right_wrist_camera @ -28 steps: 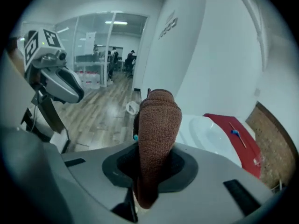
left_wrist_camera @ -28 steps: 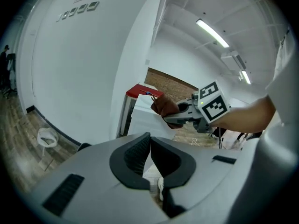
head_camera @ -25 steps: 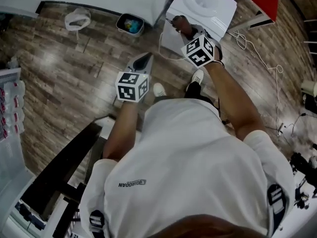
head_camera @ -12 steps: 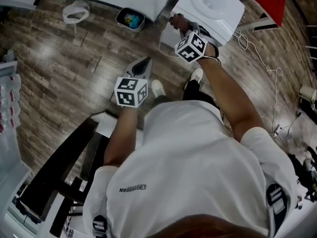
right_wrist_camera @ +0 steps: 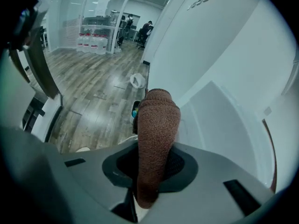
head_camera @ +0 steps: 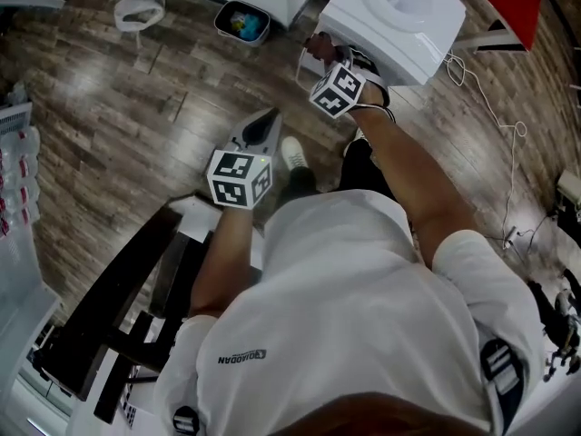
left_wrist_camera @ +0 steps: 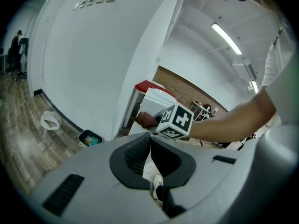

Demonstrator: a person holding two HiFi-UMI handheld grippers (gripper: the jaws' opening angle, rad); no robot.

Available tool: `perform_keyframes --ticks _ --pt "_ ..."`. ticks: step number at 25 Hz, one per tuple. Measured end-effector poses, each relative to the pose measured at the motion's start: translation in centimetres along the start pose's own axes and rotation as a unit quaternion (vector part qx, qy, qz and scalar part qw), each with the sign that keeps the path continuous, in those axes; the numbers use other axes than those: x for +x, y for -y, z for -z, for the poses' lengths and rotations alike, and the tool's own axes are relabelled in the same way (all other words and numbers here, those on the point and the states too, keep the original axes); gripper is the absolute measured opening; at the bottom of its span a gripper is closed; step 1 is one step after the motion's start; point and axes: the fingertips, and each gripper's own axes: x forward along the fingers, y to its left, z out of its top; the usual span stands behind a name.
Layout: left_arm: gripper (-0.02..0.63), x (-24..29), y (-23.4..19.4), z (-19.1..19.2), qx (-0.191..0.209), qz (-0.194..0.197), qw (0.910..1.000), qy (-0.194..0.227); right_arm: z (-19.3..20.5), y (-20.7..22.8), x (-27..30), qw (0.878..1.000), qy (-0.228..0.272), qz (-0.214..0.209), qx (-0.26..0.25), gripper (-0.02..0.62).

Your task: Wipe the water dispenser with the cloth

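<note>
Though the marker cube (head_camera: 338, 91) covers much of the right gripper (head_camera: 325, 54) in the head view, a dark tuft of the cloth (head_camera: 318, 44) shows at upper centre, against the left side of the white water dispenser (head_camera: 399, 12); the dispenser's top edge is cut off by the frame; whether the cloth truly presses on the panel is hard to make out. In its own view the right gripper (right_wrist_camera: 149, 164) is clamped on the brown knitted cloth (right_wrist_camera: 156, 125), which stands up past the jaws beside the dispenser's white wall (right_wrist_camera: 219, 120). The left gripper (left_wrist_camera: 150, 146) has its jaws together on nothing, held low over the wood floor (head_camera: 109, 125), well apart; a bin (head_camera: 242, 21) sits at the upper left.
</note>
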Motion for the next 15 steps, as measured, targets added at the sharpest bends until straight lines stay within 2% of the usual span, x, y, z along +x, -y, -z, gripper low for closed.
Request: perform_keyframes --ticks 7,15 --pt "0.002 -0.5 -0.3 1.1 -0.017 -0.019 0.9996 -0.011 1.2 -2.6 5.6 0.999 -0.020 -0.035 0.011 0.064" --pt "0.001 -1.4 -1.4 2.7 -0.051 -0.058 0.9968 -0.020 3.1 -4.7 11.2 0.996 -0.063 -0.065 -0.018 0.064"
